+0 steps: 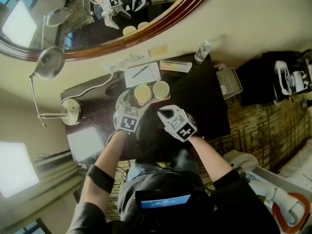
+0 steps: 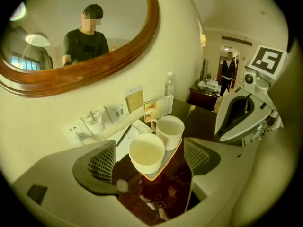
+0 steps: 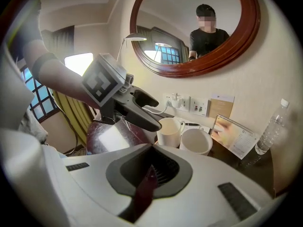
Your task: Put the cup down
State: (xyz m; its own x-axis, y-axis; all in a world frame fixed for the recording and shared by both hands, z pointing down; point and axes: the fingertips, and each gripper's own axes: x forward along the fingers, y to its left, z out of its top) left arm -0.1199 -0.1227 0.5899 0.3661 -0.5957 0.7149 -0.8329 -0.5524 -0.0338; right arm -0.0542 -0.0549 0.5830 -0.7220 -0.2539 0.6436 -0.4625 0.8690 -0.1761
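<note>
1. Cup (image 2: pixel 147 152), white and upright, stands on the near end of a small orange-edged tray (image 2: pixel 166 159) on the dark desk (image 1: pixel 195 101).
2. Left gripper (image 3: pixel 156 113) is released. Its jaws stand wide apart on either side of that cup, and neither pad touches it.
3. Right gripper (image 3: pixel 150 174) is clenched on nothing and hangs near the desk's front edge.
4. Putting the cup down looks done, since the cup rests on its own base with no grip on it. At most, the left gripper has yet to draw clear.
5. Cups number two. The second cup (image 2: pixel 169 129), which has a handle, sits just behind the first on the same tray; whether they touch I cannot tell.
6. Further out there is one tray, one notepad (image 1: pixel 142 73) with one pen on it, one water bottle (image 1: pixel 202 51), one desk lamp (image 1: pixel 48 62) and one round mirror (image 1: pixel 161 23) on the wall.
</note>
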